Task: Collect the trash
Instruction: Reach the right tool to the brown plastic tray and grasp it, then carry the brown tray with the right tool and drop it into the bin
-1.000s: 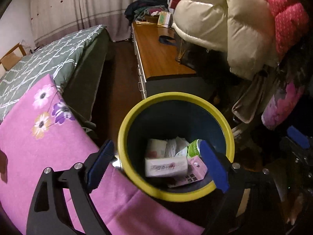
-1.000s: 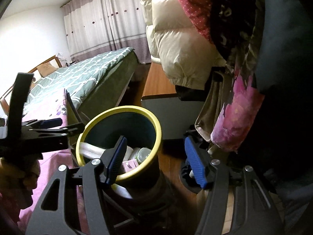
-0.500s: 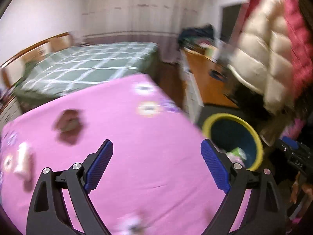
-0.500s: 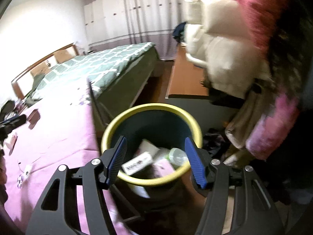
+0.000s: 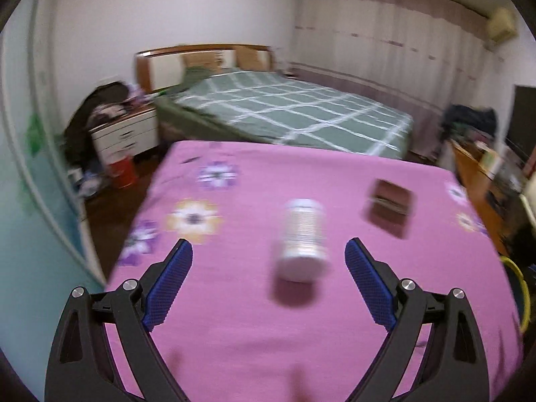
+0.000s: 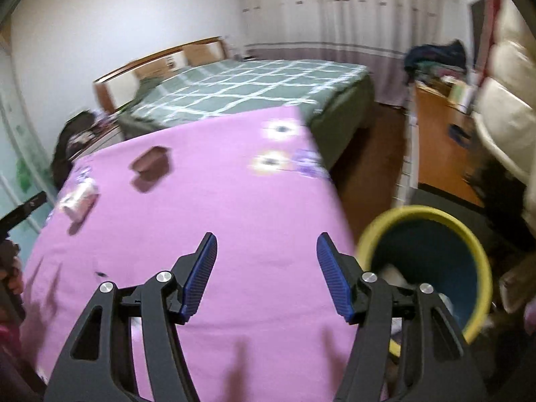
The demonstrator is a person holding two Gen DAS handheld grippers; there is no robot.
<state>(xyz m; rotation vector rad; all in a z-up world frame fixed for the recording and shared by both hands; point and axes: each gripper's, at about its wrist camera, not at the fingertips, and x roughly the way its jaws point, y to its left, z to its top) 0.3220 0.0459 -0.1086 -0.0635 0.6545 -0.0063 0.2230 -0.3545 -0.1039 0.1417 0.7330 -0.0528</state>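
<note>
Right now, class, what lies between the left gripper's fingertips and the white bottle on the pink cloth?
Nothing but bare pink cloth. The left wrist view shows the left gripper open, with the blurred white bottle just ahead of its fingertips, untouched.

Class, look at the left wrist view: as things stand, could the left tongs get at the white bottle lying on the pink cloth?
Probably yes. The left tongs stand open and empty, with the white bottle just ahead on the bare pink cloth; nothing lies between.
</note>
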